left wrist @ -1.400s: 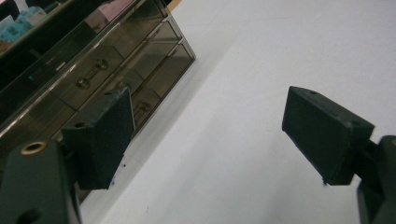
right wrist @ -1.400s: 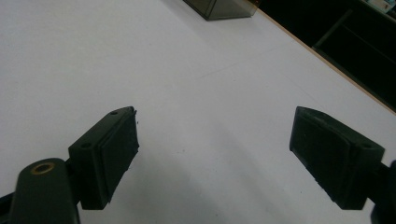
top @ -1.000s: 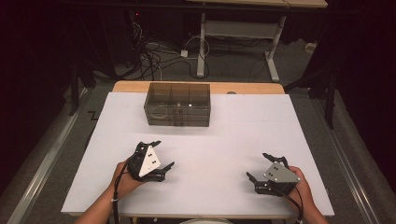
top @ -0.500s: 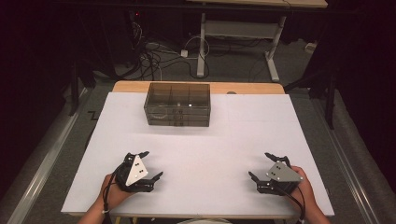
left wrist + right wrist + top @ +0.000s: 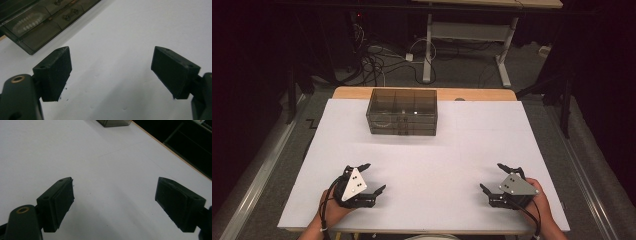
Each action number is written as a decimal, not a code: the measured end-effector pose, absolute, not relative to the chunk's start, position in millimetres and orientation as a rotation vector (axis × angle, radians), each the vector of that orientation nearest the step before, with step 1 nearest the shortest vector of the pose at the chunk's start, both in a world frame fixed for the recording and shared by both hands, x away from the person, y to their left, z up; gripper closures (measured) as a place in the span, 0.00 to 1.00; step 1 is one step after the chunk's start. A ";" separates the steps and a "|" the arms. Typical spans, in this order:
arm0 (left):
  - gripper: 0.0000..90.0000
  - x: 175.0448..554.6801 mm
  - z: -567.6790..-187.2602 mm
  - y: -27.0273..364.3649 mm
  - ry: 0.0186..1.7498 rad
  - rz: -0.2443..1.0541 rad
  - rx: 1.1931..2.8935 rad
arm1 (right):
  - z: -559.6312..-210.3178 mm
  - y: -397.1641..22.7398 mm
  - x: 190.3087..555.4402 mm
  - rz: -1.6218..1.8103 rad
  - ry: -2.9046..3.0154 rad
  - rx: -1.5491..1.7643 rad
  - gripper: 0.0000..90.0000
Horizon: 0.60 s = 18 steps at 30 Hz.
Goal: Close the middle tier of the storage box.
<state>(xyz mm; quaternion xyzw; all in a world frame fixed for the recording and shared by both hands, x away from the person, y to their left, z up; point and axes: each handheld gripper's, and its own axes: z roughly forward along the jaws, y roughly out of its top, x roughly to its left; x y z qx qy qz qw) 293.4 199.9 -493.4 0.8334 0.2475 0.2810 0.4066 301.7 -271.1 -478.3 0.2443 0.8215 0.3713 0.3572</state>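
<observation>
Well, from the high view I see my left gripper (image 5: 369,177) and my right gripper (image 5: 498,179) resting low at the near edge of the white table (image 5: 472,150), both with jaws spread apart and holding nothing. The smoky plastic organizer box (image 5: 402,112) stands at the far side of the table, a little left of centre, well apart from both grippers. It is nearer to the left one, which also points toward it.

Next, in the left gripper view, the jaws stand wide open over bare table. The organizer box (image 5: 47,22) lies ahead and to the upper left, and I can see small compartments in it; one holds a row of small white pieces (image 5: 27,23), others hold small dark things that I cannot identify.

Then, in the right gripper view, the jaws are also wide open, and only a corner of the box (image 5: 113,122) reaches in at the top edge.

I judge the risk like this: the box looks light and the table is smooth, so a push from one gripper alone could slide it toward the far edge instead of gripping it. Also the walls are see-through, so I could misjudge depth and knock the rim, shaking the small pieces out of their compartment.
</observation>
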 end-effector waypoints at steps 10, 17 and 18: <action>0.19 296.1 -493.3 200.9 0.634 0.721 2.103 | -481.4 -270.7 303.9 0.949 2.143 0.616 0.18; 0.19 294.9 -493.1 200.6 0.631 0.722 2.103 | -481.0 -270.3 303.1 0.954 2.145 0.617 0.18; 0.19 295.0 -493.0 200.8 0.633 0.724 2.101 | -480.8 -270.2 303.1 0.953 2.143 0.616 0.18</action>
